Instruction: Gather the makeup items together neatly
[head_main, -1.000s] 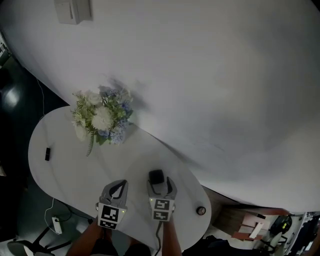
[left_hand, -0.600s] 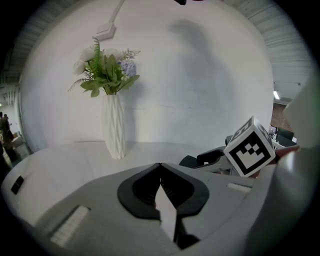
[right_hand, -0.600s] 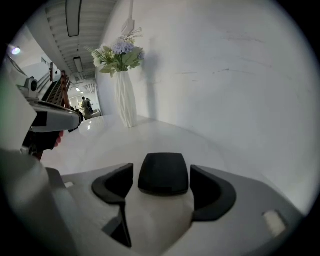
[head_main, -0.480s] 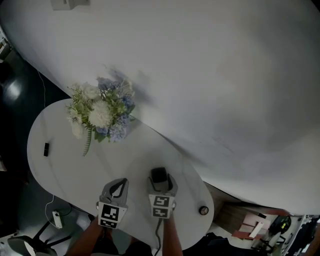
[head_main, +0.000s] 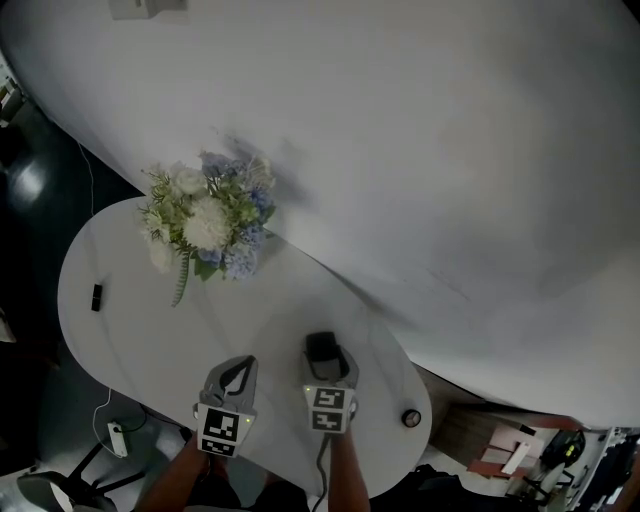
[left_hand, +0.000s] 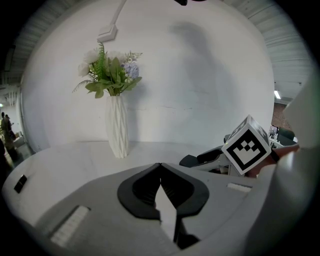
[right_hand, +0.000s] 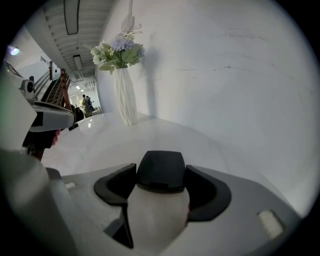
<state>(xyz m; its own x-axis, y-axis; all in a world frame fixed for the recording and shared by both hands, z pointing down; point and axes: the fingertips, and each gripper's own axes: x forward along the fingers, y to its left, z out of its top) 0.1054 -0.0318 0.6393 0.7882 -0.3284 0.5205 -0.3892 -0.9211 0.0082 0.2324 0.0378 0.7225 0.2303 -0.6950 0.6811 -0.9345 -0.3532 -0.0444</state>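
Where the task stands: an early stage is judged. Three small items are seen spread well apart on the table (head_main: 130, 340), and no gathered group is shown.
Item in hand: a dark case (right_hand: 161, 171) with rounded corners is shown lying on the table near the front edge, between the jaws of the right gripper (head_main: 328, 366).
Right gripper: its jaws have just been closing. The case is seen to fill the space between them, and both inner faces appear to be pressed against its sides. A pinch on the case is therefore read.
Left gripper (left_hand: 160, 167): it is held just beside the right one, above the table. Its jaws are pressed together at the tips, and nothing is held between them.
Items left out: a small black item (head_main: 96, 297) is seen near the far left edge of the table. A small round item (head_main: 411, 418) is seen at the right end. What kind of makeup each is cannot be told at this size.
Fixed object: a white vase of flowers (head_main: 208, 225) is stood at the back of the table, by the wall.
Work remaining: the three items are yet to be brought to one place and set side by side. A gathering place has not been marked by anything shown.
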